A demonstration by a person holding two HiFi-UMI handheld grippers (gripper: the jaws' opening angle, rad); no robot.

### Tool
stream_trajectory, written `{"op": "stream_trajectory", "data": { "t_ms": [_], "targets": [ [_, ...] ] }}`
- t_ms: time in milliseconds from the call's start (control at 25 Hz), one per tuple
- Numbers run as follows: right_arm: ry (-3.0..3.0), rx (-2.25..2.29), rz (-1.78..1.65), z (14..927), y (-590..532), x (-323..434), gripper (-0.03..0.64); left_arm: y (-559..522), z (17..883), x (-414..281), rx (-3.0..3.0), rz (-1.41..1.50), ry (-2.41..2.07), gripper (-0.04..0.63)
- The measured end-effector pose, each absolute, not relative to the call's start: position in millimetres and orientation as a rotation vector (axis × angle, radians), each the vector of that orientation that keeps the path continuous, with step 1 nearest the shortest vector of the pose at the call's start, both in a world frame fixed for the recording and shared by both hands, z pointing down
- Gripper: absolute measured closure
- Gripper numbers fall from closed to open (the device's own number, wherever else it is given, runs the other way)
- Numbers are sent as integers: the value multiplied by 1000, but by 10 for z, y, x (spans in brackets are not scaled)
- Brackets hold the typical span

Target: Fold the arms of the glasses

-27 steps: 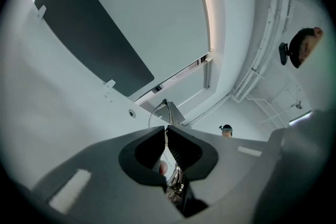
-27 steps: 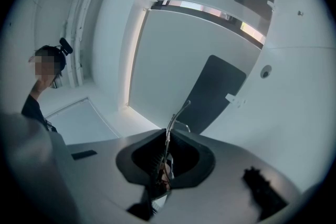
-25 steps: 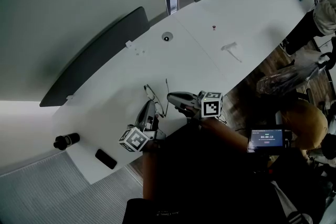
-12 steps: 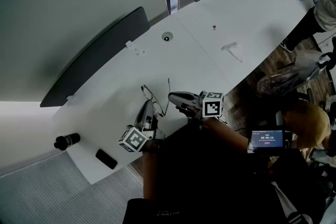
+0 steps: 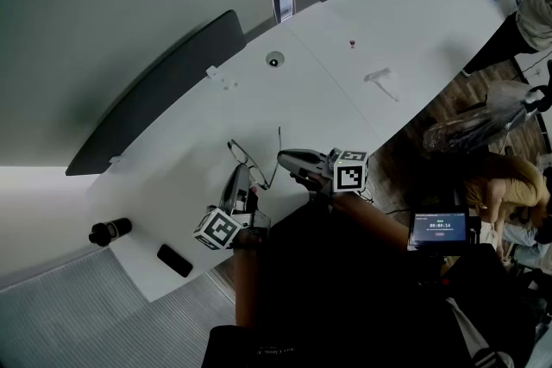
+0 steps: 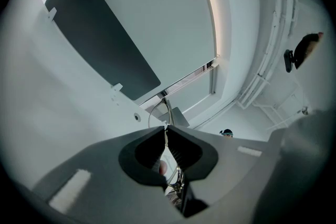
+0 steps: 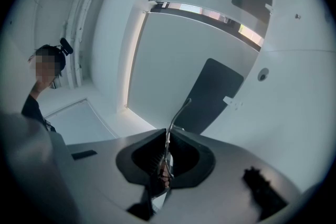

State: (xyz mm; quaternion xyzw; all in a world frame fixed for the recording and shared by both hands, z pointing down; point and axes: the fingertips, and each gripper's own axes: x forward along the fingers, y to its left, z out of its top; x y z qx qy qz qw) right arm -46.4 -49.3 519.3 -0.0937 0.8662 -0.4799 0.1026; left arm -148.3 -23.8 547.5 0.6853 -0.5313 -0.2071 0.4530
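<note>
Thin wire-rimmed glasses [image 5: 251, 161] hang between my two grippers, just above the white table [image 5: 345, 90] near its front edge. My left gripper [image 5: 242, 171] points away from me and is shut on the frame's thin rim [image 6: 168, 108]; its jaws [image 6: 167, 129] pinch the wire. From the right, my right gripper [image 5: 280, 159] points leftward and is shut on one arm of the glasses. That arm [image 7: 178, 113] sticks out past its jaws [image 7: 167, 134], curving up and away. The lenses are mostly hidden behind the jaws in both gripper views.
A black cylinder [image 5: 109, 231] and a flat black device [image 5: 174, 261] lie at the table's near left end. A small white object [image 5: 379, 80] and a round grommet [image 5: 274, 59] sit farther out. Dark panels [image 5: 164, 82] line the far edge. People stand at the right.
The rim end of the glasses has swung slightly left with my left gripper, spreading it from the held arm. The right gripper has stayed put. A person at the right has shifted.
</note>
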Motion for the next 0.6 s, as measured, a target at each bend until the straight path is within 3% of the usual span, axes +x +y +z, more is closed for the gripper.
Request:
{"op": "stream_trajectory", "data": {
  "t_ms": [600],
  "targets": [
    [2571, -278, -1409, 5186, -475, -477, 589, -234, 5435, -1578, 1613, -655, -1274, 569]
  ]
}}
